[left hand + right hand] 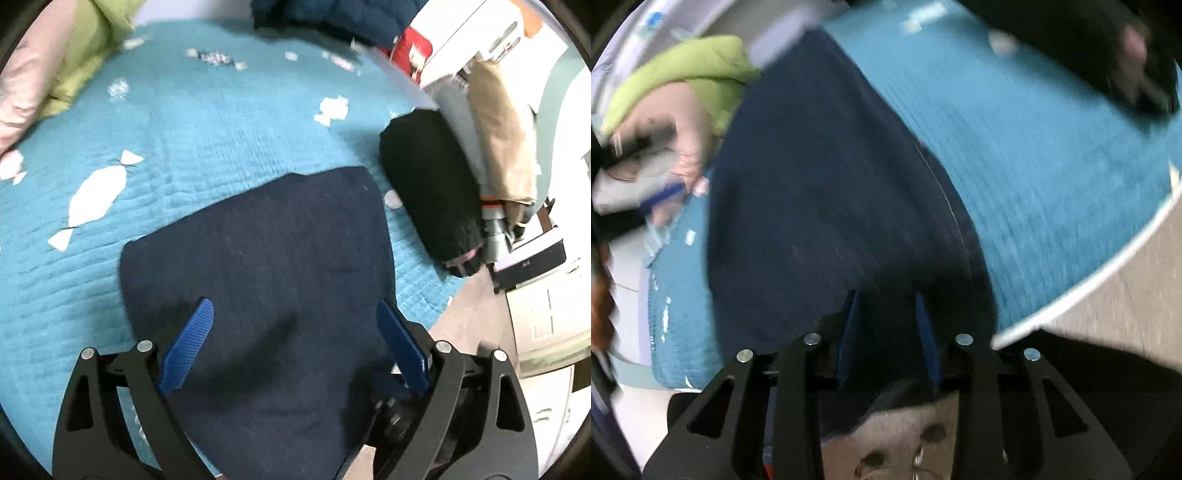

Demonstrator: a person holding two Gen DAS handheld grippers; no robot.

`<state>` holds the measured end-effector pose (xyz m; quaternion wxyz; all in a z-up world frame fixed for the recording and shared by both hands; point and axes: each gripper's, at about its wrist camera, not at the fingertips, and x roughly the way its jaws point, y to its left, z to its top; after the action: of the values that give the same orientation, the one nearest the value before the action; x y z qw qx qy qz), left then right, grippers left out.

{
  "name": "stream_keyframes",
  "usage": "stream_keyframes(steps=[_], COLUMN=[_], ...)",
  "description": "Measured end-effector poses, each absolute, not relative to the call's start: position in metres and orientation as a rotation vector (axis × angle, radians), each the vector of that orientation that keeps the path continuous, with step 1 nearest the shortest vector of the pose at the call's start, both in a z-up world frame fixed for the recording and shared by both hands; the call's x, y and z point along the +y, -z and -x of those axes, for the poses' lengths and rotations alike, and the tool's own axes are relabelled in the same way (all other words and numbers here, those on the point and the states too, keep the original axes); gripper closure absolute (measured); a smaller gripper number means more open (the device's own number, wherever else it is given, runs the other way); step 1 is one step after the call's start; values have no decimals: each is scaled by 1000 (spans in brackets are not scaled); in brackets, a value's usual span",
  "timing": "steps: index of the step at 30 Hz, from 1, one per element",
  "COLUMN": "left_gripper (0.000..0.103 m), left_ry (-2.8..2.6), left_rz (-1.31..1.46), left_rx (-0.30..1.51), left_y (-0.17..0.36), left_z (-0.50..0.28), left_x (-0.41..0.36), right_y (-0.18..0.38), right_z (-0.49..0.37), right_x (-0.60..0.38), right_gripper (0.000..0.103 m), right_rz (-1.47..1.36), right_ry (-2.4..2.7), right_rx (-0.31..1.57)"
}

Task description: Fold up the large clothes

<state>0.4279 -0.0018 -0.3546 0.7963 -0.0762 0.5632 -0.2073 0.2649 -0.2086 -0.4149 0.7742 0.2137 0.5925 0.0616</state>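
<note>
A folded navy garment [266, 266] lies on the teal bedspread [184, 140] near the bed's edge, the left gripper [295, 332] above it with jaws wide, the right gripper [886, 314] pinching its near hem with jaws narrow, and a black bundle [432, 184] lying just beside the garment.

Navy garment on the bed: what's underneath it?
The navy garment lies flat on the teal quilt, its near edge overhanging the bed. Whatever lies beneath its folded layers is covered and cannot be seen.

No readable txt, labels, brands or nos. showing in either view. White box [469, 33] at far right corner of the bed [207, 122] is showing marks, too blurred to read.
</note>
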Motion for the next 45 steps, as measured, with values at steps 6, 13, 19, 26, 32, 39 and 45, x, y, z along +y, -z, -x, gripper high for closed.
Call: stream_keyframes(steps=[6,13,19,26,32,39,45], left_gripper=[14,5,5,5,5,5,5], left_ry=[385,353,434,435,337,313,331], left_rz=[109,115,114,-15,-96,-252,-236], left_rx=[1389,1475,1398,1258,1263,1267,1263], left_y=[416,445,411,383,412,421,422], left_z=[-474,-495,-469,-401,-384,-383,-383], left_x=[-28,-38,-25,-1,5,-7,-4], right_y=[421,420,406,383,414,449,454], right_z=[-253,-253,-253,-237,-231,-231,-232], right_x=[-217,-219,-238,-268,-285,-284,-269], right_gripper=[74,74,69,52,42,41,41], right_rz=[-503,-517,-625,-684,-777,-949,-1053], right_ry=[-156,-172,-200,-149,-51,-68,-116], right_rx=[1277,1268,1249,1185,1265,1327,1321])
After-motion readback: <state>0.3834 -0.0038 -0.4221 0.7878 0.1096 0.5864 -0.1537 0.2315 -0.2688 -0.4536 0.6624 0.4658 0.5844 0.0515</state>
